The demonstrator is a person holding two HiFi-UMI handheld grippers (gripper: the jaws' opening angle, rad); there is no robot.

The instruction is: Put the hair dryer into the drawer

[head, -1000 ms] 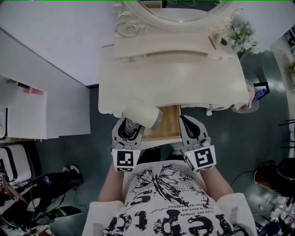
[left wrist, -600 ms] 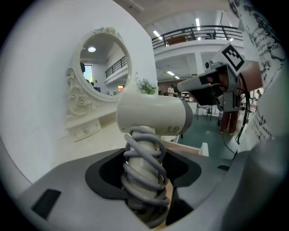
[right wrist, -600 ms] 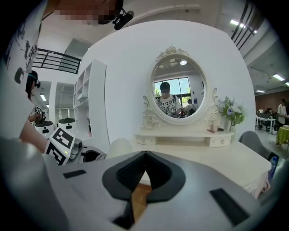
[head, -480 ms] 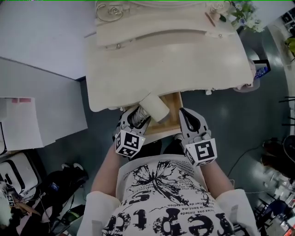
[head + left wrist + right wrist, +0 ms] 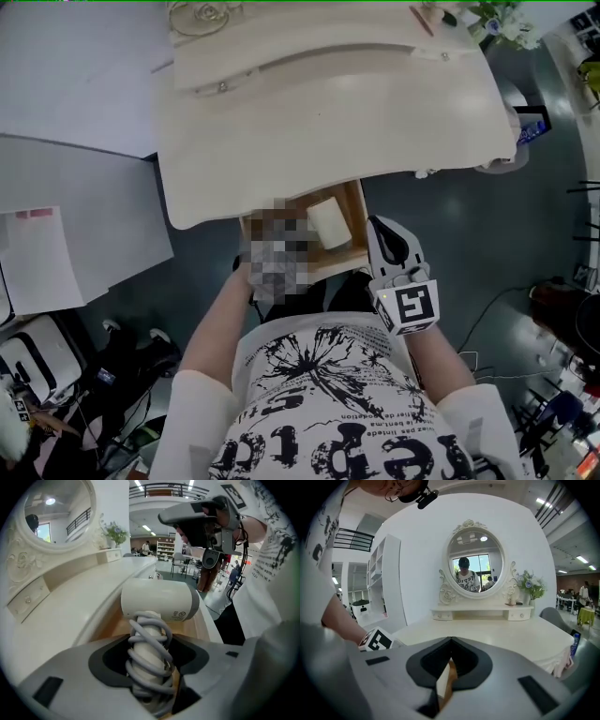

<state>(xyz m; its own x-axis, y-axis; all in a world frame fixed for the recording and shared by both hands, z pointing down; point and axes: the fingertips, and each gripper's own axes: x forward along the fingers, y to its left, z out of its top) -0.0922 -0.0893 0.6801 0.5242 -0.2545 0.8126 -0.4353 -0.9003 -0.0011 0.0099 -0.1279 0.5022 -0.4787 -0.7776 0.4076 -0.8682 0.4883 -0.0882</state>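
Observation:
The white hair dryer (image 5: 159, 601) has its grey cord wound round the handle (image 5: 149, 660). My left gripper (image 5: 150, 654) is shut on that handle and points steeply down. The barrel (image 5: 328, 223) lies inside the open wooden drawer (image 5: 357, 246) under the front edge of the cream dressing table (image 5: 309, 122). In the head view a mosaic patch covers the left gripper. My right gripper (image 5: 381, 228) hovers shut at the drawer's right side with nothing held; it also shows in the left gripper view (image 5: 187, 515).
An oval mirror (image 5: 473, 564) and a flower bunch (image 5: 529, 585) stand at the table's back, above a low shelf with small drawers (image 5: 225, 84). White panels (image 5: 66, 234) flank the table at left. Bags and cables (image 5: 112, 375) lie on the floor.
My left gripper has tilted down and lowered the hair dryer from the table's front edge into the drawer. The right gripper has sunk a little beside the drawer.

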